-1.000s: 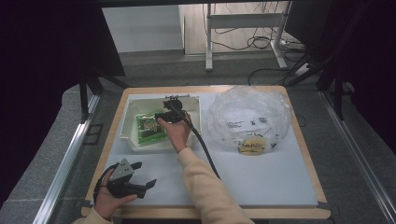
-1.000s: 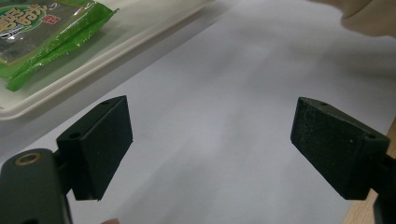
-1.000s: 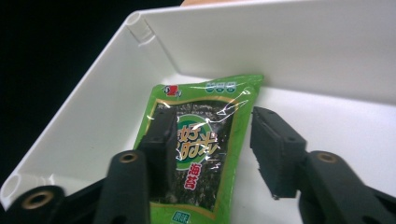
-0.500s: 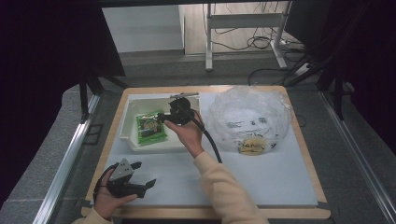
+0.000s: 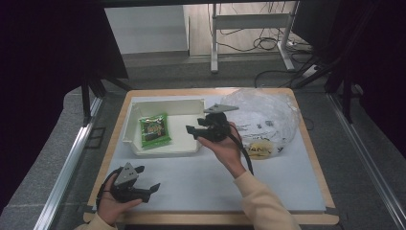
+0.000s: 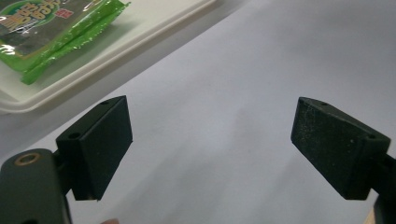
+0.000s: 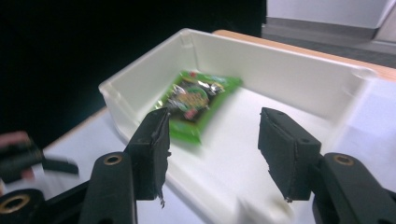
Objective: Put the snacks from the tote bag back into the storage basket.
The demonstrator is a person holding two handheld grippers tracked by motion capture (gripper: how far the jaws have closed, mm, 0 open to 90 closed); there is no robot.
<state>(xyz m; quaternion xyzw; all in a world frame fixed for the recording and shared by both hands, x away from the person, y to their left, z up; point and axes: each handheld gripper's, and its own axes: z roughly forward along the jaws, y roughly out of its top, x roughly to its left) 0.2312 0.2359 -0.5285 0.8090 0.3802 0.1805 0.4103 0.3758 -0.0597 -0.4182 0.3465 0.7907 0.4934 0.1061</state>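
A green snack packet [image 5: 154, 130] lies flat in a white tray [image 5: 163, 149] at the back left of the mat. My right gripper [image 5: 191, 132] hangs in the air just right of the tray, pointing left toward it. Its jaws have just been opening and now stand open with nothing between them. In the right gripper view [image 7: 212, 140] the packet [image 7: 198, 102] and the tray's wall [image 7: 280, 65] lie beyond the jaws. My left gripper [image 5: 148, 178] rests open near the front left edge. In the left gripper view [image 6: 210, 140] there is bare mat between the jaws, with the packet [image 6: 51, 28] far off.
A crumpled clear plastic bag [image 5: 263, 120] with a yellow-labelled item inside lies right of the tray, behind the right hand. The white mat [image 5: 215, 187] covers a wooden board [image 5: 316, 158]. Dark floor and a metal rail [image 5: 67, 167] flank the table.
The right gripper has lifted out of the tray and moved right, away from the green packet, which stays in the tray. The left gripper has not moved.
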